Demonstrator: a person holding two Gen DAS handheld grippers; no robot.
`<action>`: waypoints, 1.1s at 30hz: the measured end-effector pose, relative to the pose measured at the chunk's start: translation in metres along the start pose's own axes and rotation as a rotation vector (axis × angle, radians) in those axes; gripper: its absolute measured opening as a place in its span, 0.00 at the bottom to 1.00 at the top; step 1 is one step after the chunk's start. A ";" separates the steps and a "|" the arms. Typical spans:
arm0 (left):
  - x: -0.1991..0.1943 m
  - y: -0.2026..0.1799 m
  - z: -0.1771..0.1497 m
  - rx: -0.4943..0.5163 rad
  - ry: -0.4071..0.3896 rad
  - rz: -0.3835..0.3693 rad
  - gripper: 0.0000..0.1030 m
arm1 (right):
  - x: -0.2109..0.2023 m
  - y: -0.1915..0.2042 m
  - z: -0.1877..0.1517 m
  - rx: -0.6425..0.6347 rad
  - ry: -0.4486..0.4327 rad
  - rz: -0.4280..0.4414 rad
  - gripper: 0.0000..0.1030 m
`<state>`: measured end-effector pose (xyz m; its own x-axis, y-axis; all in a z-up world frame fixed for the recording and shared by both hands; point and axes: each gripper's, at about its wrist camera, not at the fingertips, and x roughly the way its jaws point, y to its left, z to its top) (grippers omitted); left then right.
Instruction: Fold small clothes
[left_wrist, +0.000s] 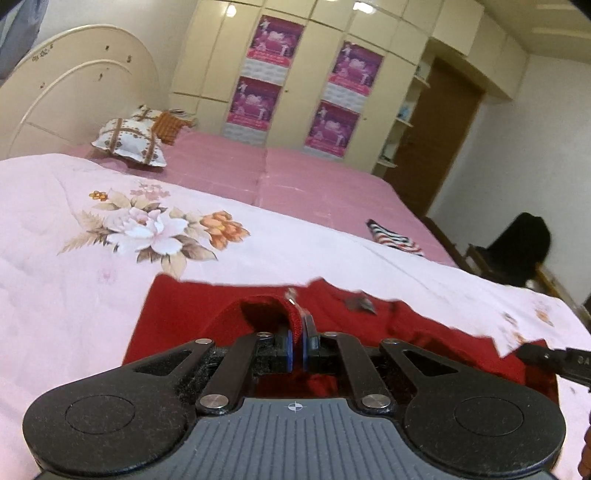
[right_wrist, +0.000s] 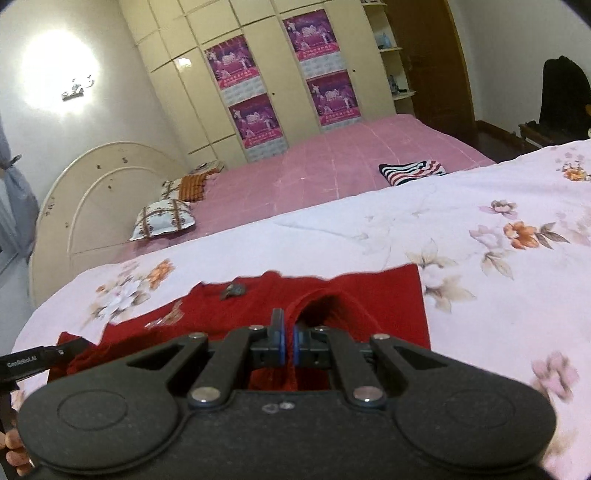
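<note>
you're mid-fold: left gripper (left_wrist: 296, 334) and right gripper (right_wrist: 289, 338) each pinch the red garment (left_wrist: 229, 314). next, lay that edge down flat and even.

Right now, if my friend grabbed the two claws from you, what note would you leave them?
Left claw: shut on a raised edge of the red garment.
Right claw: shut on another raised edge of it.
The rest of the red garment lies on the floral quilt. A striped garment sits folded farther off on the pink sheet.
Done: both edges gripped and lifted.
Left: probably carry both edges across, lay them down, let go, then finish the fold.
</note>
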<state>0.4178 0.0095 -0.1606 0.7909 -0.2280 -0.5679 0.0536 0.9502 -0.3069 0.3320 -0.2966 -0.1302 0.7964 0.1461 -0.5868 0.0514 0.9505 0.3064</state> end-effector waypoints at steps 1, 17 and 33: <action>0.011 0.001 0.005 -0.005 0.003 0.013 0.05 | 0.008 -0.003 0.003 0.006 0.001 -0.007 0.05; 0.047 0.020 0.028 0.022 0.004 0.149 0.92 | 0.069 -0.039 0.023 0.075 0.012 -0.166 0.51; 0.078 -0.011 -0.025 0.207 0.121 0.148 0.92 | 0.102 -0.001 -0.020 -0.277 0.103 -0.231 0.34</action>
<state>0.4643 -0.0238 -0.2208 0.7214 -0.0956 -0.6859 0.0760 0.9954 -0.0588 0.4005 -0.2771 -0.2054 0.7175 -0.0675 -0.6933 0.0464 0.9977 -0.0492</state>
